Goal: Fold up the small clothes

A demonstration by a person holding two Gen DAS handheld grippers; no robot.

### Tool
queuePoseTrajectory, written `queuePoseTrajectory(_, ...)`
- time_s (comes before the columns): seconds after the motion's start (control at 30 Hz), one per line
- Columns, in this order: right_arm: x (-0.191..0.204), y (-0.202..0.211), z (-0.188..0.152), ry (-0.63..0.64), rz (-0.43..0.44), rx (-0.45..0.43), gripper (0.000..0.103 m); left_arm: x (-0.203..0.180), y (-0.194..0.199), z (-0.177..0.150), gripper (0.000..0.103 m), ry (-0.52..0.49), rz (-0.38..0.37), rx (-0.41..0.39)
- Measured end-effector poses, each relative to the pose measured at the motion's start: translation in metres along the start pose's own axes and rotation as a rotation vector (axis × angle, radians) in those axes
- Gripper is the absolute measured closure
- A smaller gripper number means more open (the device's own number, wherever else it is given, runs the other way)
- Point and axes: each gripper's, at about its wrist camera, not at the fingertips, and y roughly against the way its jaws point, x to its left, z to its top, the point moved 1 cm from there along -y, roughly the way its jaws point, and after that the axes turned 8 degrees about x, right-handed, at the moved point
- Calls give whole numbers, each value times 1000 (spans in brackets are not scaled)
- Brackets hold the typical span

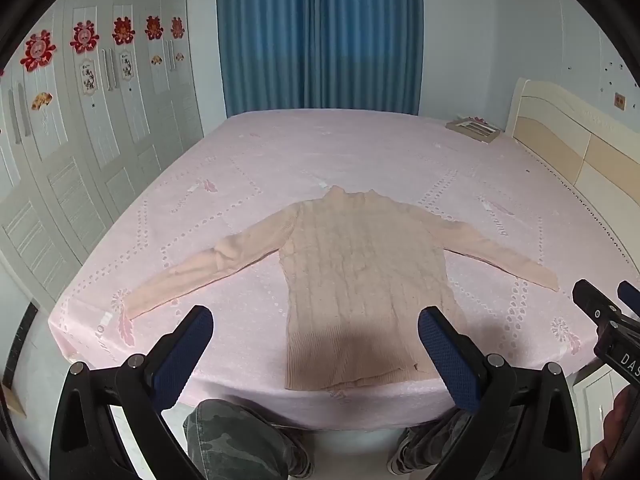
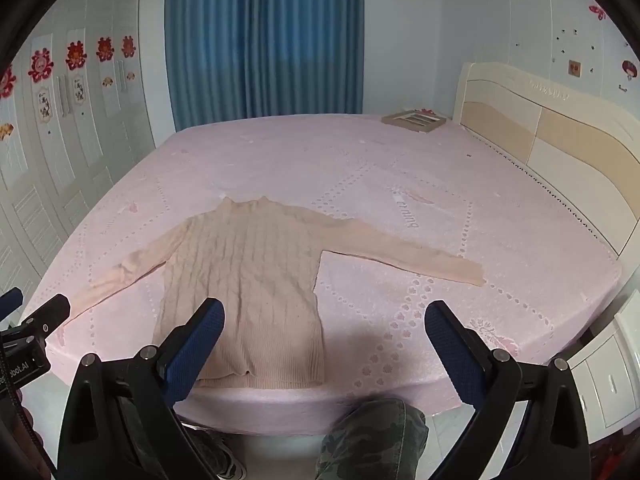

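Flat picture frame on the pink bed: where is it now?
The flat picture frame lies on the pink bedspread's far right corner, beside the cream headboard, right of the blue curtain.

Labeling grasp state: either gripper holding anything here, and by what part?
Nothing held. Left gripper and right gripper both hang open above the near bed edge; the pink sweater lies flat on the bed, untouched.

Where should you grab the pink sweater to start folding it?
Probably the cuff of a sleeve, coming from the near bed edge. The sweater lies flat, face up, both sleeves stretched sideways, so each thin end can be pinched and carried over the body. Both tools hover open, holding nothing.
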Motion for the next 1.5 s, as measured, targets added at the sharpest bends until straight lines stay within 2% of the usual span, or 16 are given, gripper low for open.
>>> queuePoseTrajectory(0.47, -1, 2, 4, -14, 26, 4, 4, 5, -2, 0, 0, 22, -40, 8)
queuePoseTrajectory(1.5, 15, 9, 4, 5, 60, -15, 4, 12, 0, 5, 0, 39, -61, 14)
